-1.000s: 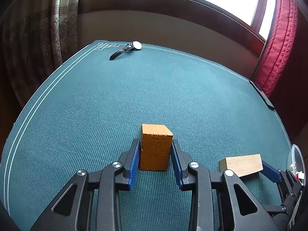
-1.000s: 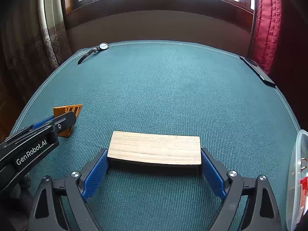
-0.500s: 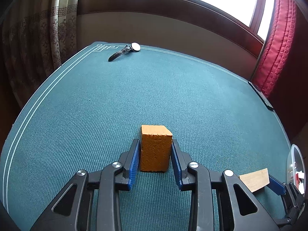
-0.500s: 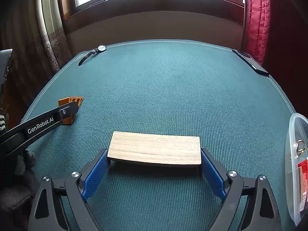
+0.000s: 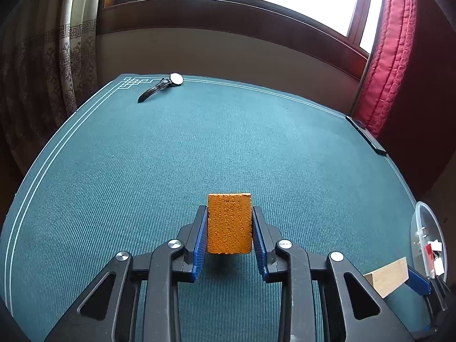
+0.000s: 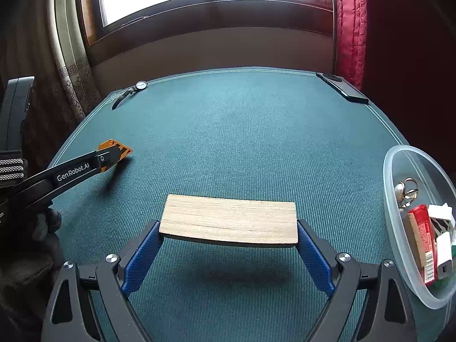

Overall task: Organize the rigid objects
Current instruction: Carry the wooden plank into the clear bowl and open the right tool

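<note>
Right wrist view: the green table [image 6: 242, 131] fills the frame, with a clear plastic tub [image 6: 393, 222] of small packets at the right edge. At lower centre the right gripper [image 6: 228, 245] is clamped on the short ends of a pale wooden plank [image 6: 228, 219], held flat and clear of the cloth, its shadow lying beneath. At mid-left the left gripper [image 6: 114, 156] pinches an orange block [image 6: 123, 149].

In the left wrist view that left gripper [image 5: 229, 235] grips the orange block [image 5: 229, 223] by its two side faces at lower centre, also lifted off the cloth.

Both pieces look stiff and light. The plank's smooth ends could slip, so holding it level matters; the block's rough faces should grip well.

A phone [image 6: 342, 87] lies at upper right, a wristwatch [image 6: 134, 89] at upper left.
</note>
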A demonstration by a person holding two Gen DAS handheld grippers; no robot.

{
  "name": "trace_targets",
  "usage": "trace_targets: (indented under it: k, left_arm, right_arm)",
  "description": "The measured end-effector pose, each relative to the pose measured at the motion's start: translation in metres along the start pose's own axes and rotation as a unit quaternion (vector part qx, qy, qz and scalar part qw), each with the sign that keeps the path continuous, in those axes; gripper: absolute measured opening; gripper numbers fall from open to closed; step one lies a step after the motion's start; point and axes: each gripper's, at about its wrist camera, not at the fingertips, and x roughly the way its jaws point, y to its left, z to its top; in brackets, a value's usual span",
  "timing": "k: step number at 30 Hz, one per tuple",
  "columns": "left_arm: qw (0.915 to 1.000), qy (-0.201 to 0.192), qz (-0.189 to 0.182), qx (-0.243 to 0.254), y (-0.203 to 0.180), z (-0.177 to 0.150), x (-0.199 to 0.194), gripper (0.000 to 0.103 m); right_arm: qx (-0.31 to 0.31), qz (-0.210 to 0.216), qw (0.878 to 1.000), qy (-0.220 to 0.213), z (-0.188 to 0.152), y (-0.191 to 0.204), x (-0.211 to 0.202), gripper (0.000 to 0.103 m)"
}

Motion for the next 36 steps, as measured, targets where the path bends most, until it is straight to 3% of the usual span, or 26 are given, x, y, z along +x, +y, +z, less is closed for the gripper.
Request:
trace_targets:
  k: [21,36]
  left_arm:
    - [0.9970,-0.001,-0.043,0.065,-0.055,-0.017,-0.015,0.031]
    - [0.9904,0.001,-0.071,0.119,-0.096,-0.038,-0.025,0.031]
  right_arm:
    - [0.049,-0.044,0.998,-0.023,-0.016,-0.048,-0.037,0.094]
    - [0.088,-0.083,0.992,-0.042,-0.026,-0.089,-0.057,0.094]
